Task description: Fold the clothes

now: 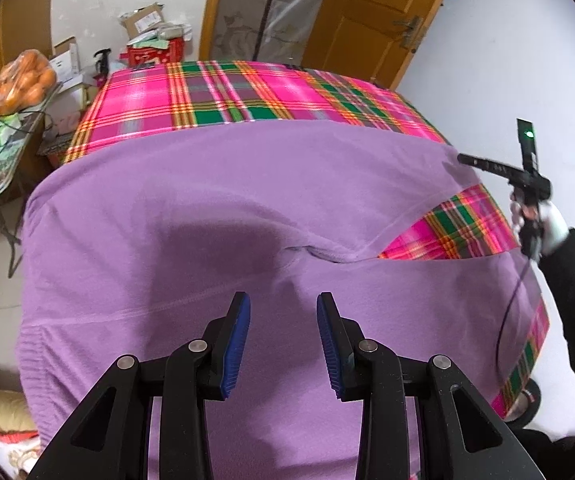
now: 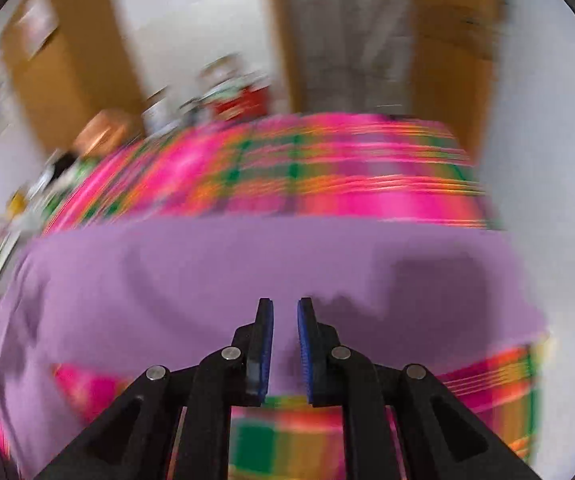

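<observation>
Purple garment [image 1: 215, 208] is lying spread across the plaid-covered table [image 1: 207, 92], its far hem crossing from nine to three o'clock and leaving bare plaid open toward twelve; at three o'clock a sleeve is parting from the body over a plaid gap. Left gripper [image 1: 283, 344] is hovering with fingers wide apart, gripping nothing. Right gripper [image 2: 285, 350], blurred, is showing a narrow gap, empty, above the garment's near edge.

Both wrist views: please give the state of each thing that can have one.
purple garment: spread on the plaid cloth, partly folded.
left gripper: open, empty, above the garment.
right gripper: narrow gap, holding nothing; view blurred.
wooden door: open.
bag of oranges: closed.
</observation>
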